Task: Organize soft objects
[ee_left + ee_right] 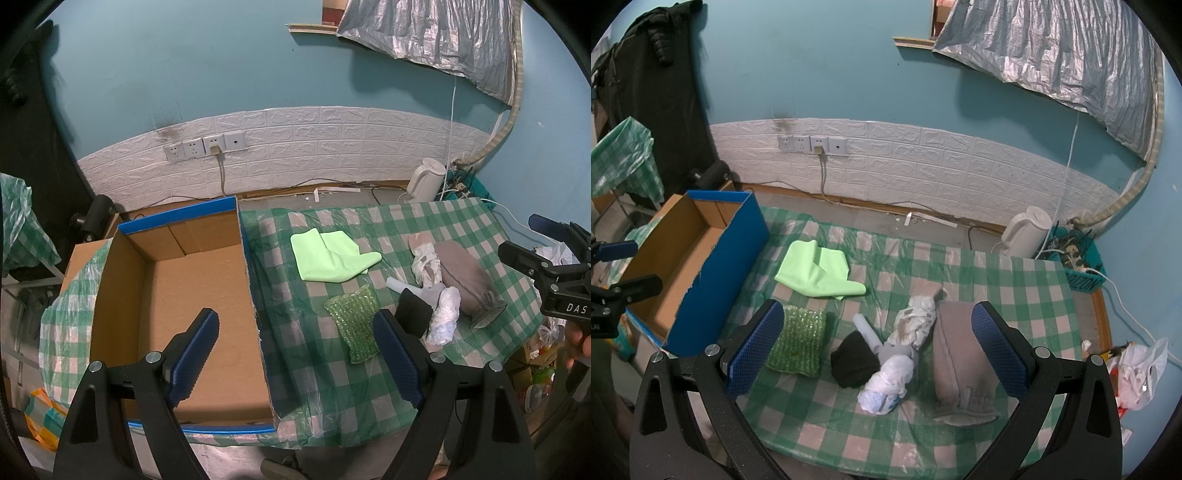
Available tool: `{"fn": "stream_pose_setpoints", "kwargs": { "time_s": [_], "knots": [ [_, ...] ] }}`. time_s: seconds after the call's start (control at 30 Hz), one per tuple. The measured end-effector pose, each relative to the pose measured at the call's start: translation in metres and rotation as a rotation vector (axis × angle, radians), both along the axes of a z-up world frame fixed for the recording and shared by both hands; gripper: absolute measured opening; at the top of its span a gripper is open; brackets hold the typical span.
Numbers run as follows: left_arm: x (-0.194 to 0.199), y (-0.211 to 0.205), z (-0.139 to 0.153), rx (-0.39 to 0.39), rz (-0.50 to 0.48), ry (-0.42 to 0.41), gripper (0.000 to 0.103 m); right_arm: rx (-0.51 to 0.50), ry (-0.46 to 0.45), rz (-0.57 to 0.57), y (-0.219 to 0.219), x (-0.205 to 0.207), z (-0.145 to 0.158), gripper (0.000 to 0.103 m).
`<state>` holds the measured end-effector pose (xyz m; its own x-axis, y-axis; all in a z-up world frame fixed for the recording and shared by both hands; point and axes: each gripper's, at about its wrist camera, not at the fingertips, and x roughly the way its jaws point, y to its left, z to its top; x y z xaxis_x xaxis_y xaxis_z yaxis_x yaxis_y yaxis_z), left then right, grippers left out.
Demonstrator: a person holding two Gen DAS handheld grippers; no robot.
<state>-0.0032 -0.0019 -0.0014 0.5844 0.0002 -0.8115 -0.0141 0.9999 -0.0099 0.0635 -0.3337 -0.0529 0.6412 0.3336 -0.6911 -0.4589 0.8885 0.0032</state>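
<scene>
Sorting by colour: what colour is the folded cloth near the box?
Light green folded cloth; clearest in right wrist view.

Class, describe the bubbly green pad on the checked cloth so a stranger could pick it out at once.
Start at the open cardboard box on the left of the green checked tablecloth. In front of the smooth light green cloth lies the green bubble-wrap pad, beside a black bundle. Only it has a shiny, knobbly surface.

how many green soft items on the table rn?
2. The light green cloth lies flat near the cardboard box. The green bubble wrap piece sits in front of it, beside the black item. None in the box; others could hide under the pile.
</scene>
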Motion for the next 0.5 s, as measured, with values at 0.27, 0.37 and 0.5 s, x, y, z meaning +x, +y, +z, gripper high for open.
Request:
{"fn": "stream_pose_setpoints", "kwargs": {
  "time_s": [0.27, 0.37, 0.5],
  "knots": [
    [-0.0001, 0.0005, 0.0002, 0.000, 0.001, 0.000, 0.087, -0.001, 0.000, 0.000, 0.0001, -0.0003, 0.0003, 0.101],
    [-0.0001, 0.0001, -0.0002, 0.000, 0.000, 0.001, 0.087, 0.000, 0.000, -0.001, -0.0003, -0.0002, 0.0006, 0.101],
    [-0.0001, 0.0002, -0.0003, -0.001, 0.001, 0.000, 0.087, -0.001, 0.000, -0.001, -0.0008, 0.0000, 0.0009, 0.101]
  ]
}}
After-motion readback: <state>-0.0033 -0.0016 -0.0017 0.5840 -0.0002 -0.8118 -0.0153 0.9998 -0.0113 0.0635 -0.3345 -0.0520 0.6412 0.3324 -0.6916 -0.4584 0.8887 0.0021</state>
